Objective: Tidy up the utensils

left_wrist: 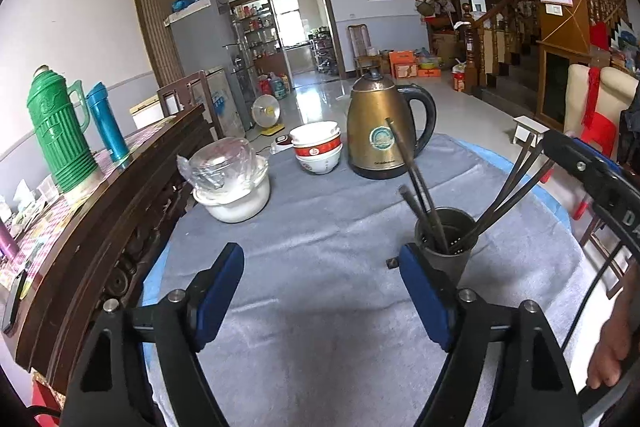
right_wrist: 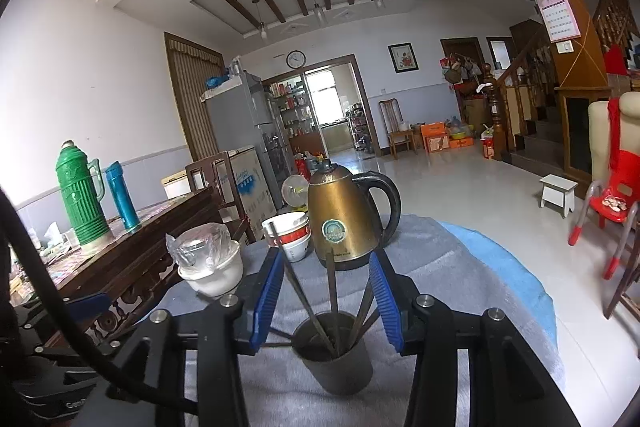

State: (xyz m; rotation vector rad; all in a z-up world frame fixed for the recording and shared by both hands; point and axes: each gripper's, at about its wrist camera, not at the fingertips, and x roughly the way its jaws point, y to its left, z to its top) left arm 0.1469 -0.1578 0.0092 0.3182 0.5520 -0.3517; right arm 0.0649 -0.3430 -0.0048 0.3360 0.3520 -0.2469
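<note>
A dark metal cup stands on the grey cloth with several dark chopsticks leaning out of it to both sides. My left gripper is open wide over bare cloth; its right pad sits just left of the cup and nothing is between its fingers. In the right wrist view the same cup stands low in the middle. My right gripper is open above it. Chopsticks rise between its blue pads, and neither pad presses on them.
A bronze kettle and stacked red-and-white bowls stand at the far side of the cloth. A white bowl holding a plastic-wrapped glass sits far left. A dark wooden sideboard carries a green thermos and a blue flask.
</note>
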